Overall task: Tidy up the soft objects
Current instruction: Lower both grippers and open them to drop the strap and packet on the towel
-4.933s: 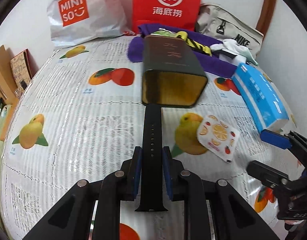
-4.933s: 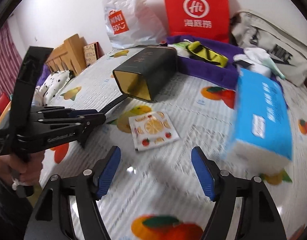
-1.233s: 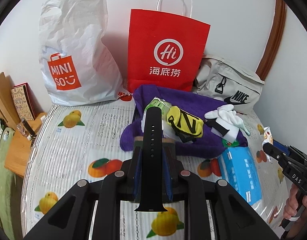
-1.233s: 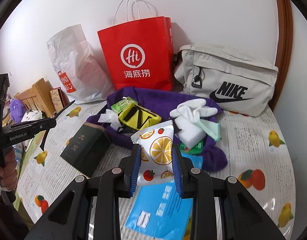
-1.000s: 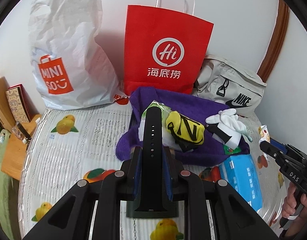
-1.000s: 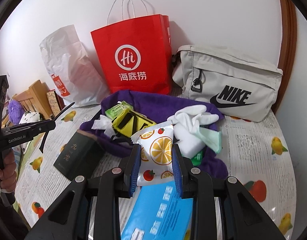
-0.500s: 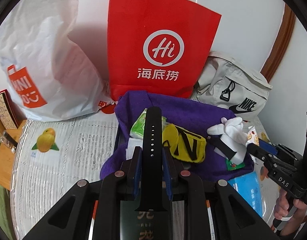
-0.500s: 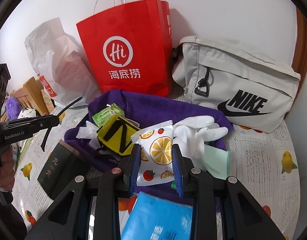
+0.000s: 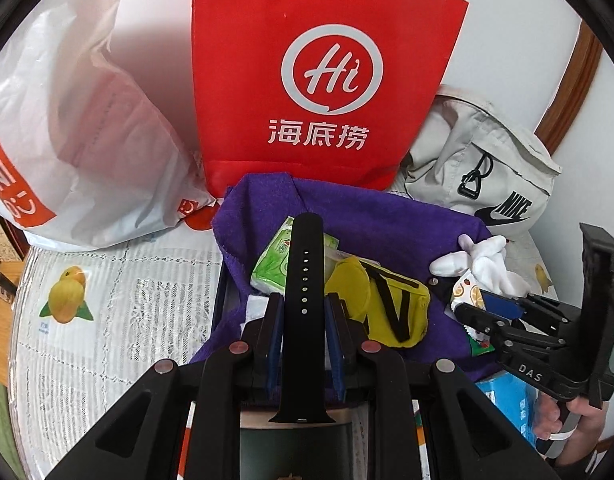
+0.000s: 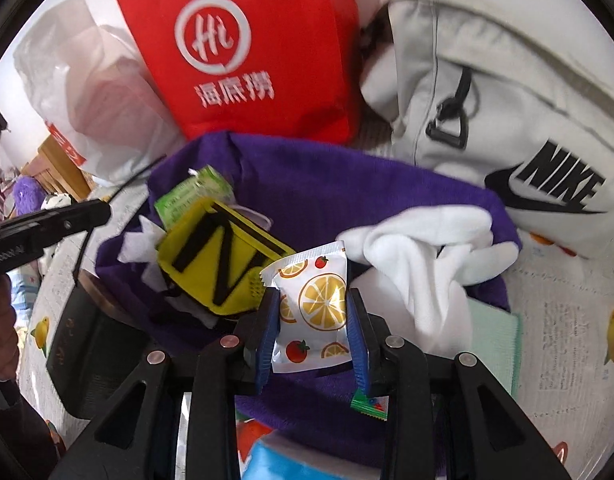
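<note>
My left gripper [image 9: 303,304] is shut on a black watch strap [image 9: 305,256] that sticks up and forward over the purple towel [image 9: 387,232]. On the towel lie a green tissue pack [image 9: 273,258], a yellow pouch [image 9: 387,304] and white gloves [image 10: 419,256]. My right gripper [image 10: 313,296] holds a fruit-print packet [image 10: 307,276] between its pads, just above the towel [image 10: 307,184] beside the gloves; its jaws are opening. In the left wrist view the right gripper [image 9: 473,304] and its packet [image 9: 467,290] hang at the towel's right end.
A red paper bag [image 9: 323,80], a white plastic bag [image 9: 87,140] and a grey Nike bag [image 10: 507,100] stand against the wall behind the towel. A dark green box [image 10: 87,340] and a blue tissue pack [image 9: 511,400] lie on the fruit-print cloth [image 9: 107,280] nearer me.
Both grippers have moved forward and down toward the purple towel, so the pile and bags loom larger. The strap and the packet stay between their pads.
</note>
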Demonstrator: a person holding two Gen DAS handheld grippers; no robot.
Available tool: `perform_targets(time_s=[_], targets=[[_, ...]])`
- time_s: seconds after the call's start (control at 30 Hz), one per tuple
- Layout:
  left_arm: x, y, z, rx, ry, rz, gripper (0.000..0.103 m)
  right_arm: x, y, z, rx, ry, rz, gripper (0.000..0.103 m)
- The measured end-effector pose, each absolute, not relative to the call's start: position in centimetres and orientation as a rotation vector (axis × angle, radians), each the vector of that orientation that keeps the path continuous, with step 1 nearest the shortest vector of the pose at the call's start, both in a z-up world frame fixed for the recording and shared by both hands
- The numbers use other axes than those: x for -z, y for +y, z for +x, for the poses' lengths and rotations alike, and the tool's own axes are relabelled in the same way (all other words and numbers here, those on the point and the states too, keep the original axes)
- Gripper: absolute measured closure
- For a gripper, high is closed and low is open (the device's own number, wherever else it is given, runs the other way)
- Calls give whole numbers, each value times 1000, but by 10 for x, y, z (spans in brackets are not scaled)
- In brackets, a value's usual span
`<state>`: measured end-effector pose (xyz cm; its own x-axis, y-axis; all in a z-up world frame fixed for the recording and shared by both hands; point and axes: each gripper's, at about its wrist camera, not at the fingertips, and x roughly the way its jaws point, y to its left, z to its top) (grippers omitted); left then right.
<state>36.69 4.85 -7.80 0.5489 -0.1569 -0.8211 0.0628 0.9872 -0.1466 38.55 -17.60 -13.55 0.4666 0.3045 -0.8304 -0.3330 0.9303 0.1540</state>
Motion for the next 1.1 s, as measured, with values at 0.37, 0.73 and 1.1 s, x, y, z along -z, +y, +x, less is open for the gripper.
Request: perform_targets(time_s=[0.37, 0.73, 1.1], targets=[[87, 40, 379, 152, 1000, -105, 83, 134, -169, 387, -415, 1003, -70, 57], [90, 27, 397, 194, 1004, -107, 83, 124, -175, 384, -401, 982, -47, 53], [108, 23, 410, 196, 1050, -129, 83, 118, -188, 372, -372, 966, -17, 53]])
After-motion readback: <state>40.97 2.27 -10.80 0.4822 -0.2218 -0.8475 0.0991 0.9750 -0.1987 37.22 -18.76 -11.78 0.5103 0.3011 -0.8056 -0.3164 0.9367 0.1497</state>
